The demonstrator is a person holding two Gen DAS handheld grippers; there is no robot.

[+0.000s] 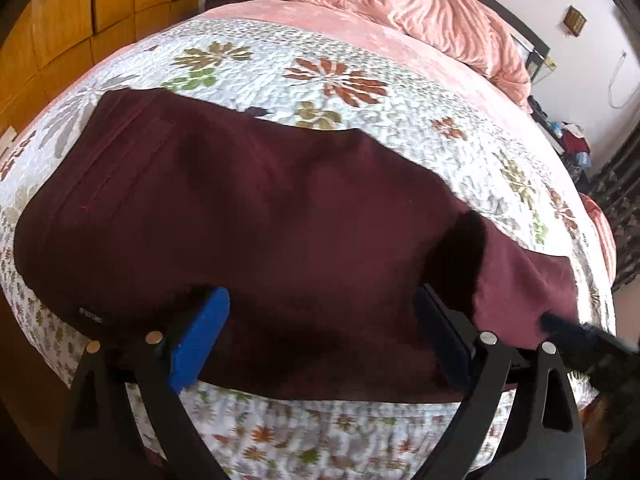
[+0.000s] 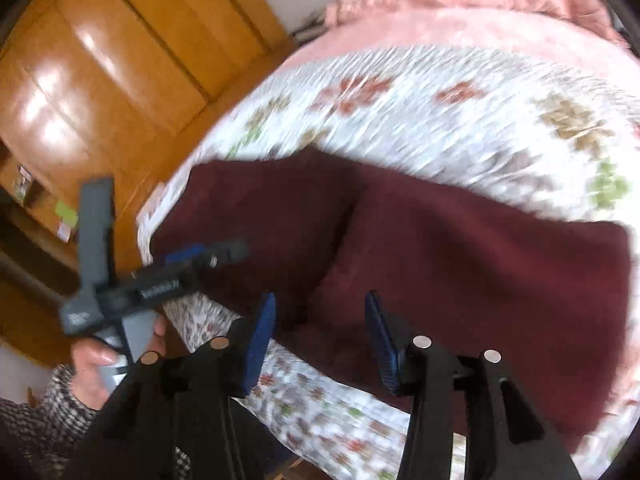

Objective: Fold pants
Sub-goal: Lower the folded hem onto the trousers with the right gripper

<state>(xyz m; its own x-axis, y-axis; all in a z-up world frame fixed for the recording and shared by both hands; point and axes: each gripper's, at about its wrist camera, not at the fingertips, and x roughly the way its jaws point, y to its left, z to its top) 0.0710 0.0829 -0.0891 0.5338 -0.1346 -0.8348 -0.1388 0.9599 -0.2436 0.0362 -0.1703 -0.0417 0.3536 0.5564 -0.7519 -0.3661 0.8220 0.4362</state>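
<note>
Both hand-held grippers were found with their blue-padded jaws spread wide and nothing held between them. The left gripper [image 1: 320, 344] was poised low over the near edge of the dark maroon fabric pants [image 1: 248, 216], its blue left finger [image 1: 200, 344] shown over the cloth near the hem; whether that pad was touching could not be told. The right gripper [image 2: 320, 344] was held over the near edge of the same garment, further along its length.

Several faults could be expected from here. If only the top layer were pinched, the lower layer would be left behind and the fold would be skewed. If the two grippers were lifted unevenly, the soft cloth would be dragged into wrinkles across the white floral quilted bedspread [image 1: 320, 64]. Strong blur in the right wrist view suggested quick motion, by which a grasp point could be missed.

The pants were laid flat on the bedspread, close to the bed's near edge, and appeared already doubled lengthwise, with a stitched seam and a small label seen toward one end. A soft ridge was visible across the middle. A crumpled pink blanket [image 1: 400, 4] lay well apart at the far side.
</note>
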